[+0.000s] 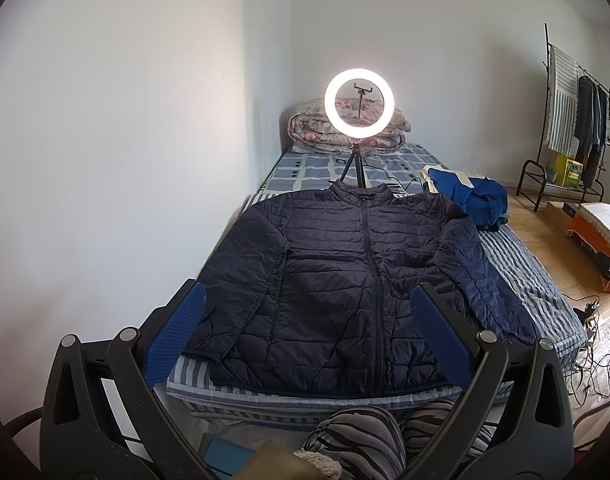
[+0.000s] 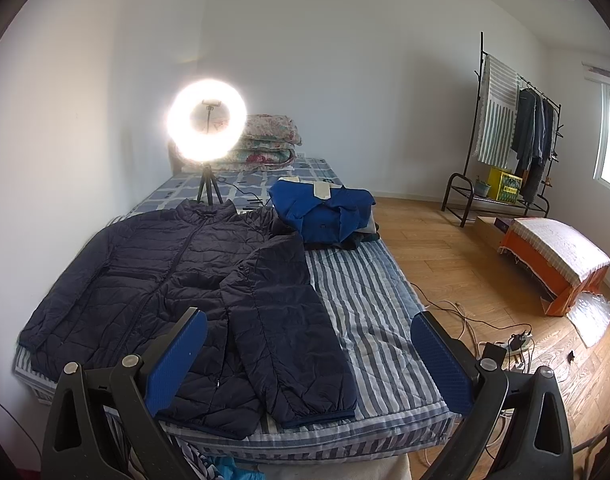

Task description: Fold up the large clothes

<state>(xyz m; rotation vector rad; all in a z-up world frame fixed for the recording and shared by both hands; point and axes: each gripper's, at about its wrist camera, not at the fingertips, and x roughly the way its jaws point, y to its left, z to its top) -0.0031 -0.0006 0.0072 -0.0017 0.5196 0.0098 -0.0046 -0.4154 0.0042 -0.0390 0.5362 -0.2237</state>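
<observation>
A dark navy quilted puffer jacket (image 1: 345, 280) lies flat and zipped on the striped bed, front up, collar toward the far end, sleeves spread at its sides. It also shows in the right wrist view (image 2: 177, 280), its right sleeve (image 2: 285, 320) lying alongside the body. My left gripper (image 1: 305, 332) is open and empty, held above the jacket's hem. My right gripper (image 2: 309, 356) is open and empty, held above the cuff of the right sleeve and the bed's near edge.
A lit ring light on a tripod (image 1: 359, 100) stands behind the collar. Folded blue clothes (image 2: 325, 208) lie at the bed's right side. A rolled floral quilt (image 2: 265, 140) sits at the head. A clothes rack (image 2: 513, 140), an orange-covered box (image 2: 553, 264) and floor cables (image 2: 505, 344) are to the right.
</observation>
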